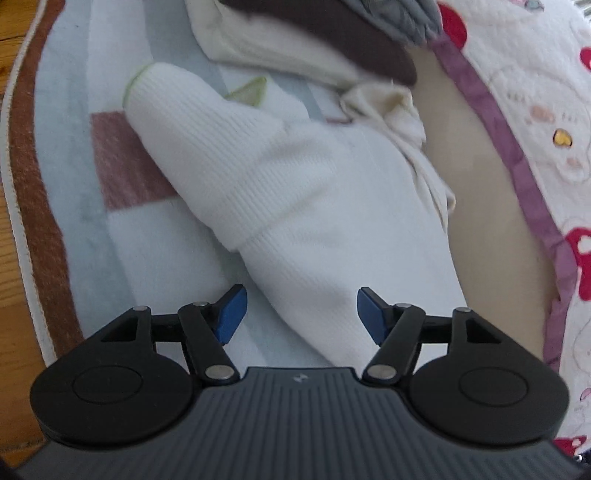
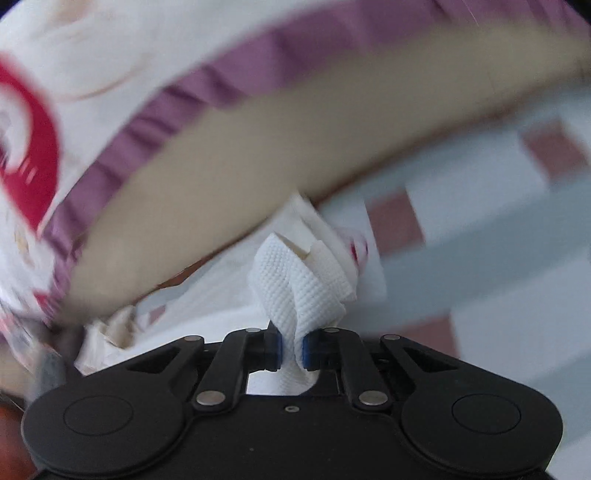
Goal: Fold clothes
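The white ribbed garment point(image 1: 295, 192) lies spread on a pale blue blanket point(image 1: 74, 166) with dusty-pink squares, and serves as the landmark here. One green-trimmed sleeve is folded across its body, the cuff pointing away from the left claw point(image 1: 301, 314). That claw hangs just over the garment's near edge with its blue pads point(image 1: 231, 314) wide apart and nothing between them.

Beyond the garment's far end sits a small stack of clothes: a cream piece point(image 1: 266, 44) at the bottom, a dark brown one point(image 1: 354, 40) over it, and a grey one point(image 1: 406, 14) on top. A crumpled cream cloth point(image 1: 384, 107) lies touching the garment's far right edge. To the garment's right is a person's bare leg point(image 1: 491, 221), and past it a white quilted cover point(image 1: 535, 92) with red shapes and a purple border. To its left the blanket ends in a brown band with white piping, then wooden floor point(image 1: 14, 332).

No containers show in either view.

In the blurred right wrist view, the right claw point(image 2: 291, 349) is pinched tight on a twisted fold of white waffle-knit fabric point(image 2: 295, 291), which bunches up above the pads. Whether this fabric belongs to the ribbed garment cannot be told.
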A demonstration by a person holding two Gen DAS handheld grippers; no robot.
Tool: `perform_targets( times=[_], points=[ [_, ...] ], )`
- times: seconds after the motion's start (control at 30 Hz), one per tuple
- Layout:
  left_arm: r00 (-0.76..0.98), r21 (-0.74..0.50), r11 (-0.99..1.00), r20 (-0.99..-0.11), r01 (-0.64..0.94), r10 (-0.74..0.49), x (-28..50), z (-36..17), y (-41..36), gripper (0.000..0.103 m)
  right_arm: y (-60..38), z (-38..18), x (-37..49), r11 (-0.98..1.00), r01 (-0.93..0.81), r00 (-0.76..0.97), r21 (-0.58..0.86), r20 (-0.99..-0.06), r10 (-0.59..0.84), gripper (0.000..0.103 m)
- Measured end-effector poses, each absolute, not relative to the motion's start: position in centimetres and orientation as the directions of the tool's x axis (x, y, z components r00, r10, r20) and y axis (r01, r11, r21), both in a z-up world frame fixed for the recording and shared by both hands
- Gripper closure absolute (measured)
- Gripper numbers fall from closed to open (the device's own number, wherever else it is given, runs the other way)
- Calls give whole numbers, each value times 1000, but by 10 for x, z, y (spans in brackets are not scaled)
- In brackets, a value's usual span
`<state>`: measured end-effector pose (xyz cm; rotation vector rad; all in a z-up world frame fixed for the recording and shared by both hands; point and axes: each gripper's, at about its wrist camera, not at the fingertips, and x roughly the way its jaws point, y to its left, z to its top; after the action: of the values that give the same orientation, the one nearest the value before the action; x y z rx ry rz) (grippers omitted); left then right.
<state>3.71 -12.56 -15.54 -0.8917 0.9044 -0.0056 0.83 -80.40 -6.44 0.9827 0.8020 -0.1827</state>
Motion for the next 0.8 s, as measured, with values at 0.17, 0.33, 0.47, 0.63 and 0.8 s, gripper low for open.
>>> perform_targets(
  times=[0.17,0.33,0.47,0.63,0.8],
  points=[
    [692,-622,707,-672,-336,-263,51,-154,-136,37,-815,-90,-4,333,586,695,738,-670,261,87],
    [766,-655,663,-614,-363,-187,68,-159,-132,31,-825,-111,-11,274,710,611,649,-761,219,55],
    [777,-616,705,-612,-351,-147,80,-156,-140,30,-831,-128,-16,205,711,631,673,-739,238,44],
    [765,-569,763,-624,-307,-157,86,-155,-144,91,-839,-124,-11,293,609,670,737,-676,307,43],
    [801,-457,871,-583,-181,-140,76,-138,-150,91,-837,-109,-18,271,501,728,822,-569,382,42]
  ],
)
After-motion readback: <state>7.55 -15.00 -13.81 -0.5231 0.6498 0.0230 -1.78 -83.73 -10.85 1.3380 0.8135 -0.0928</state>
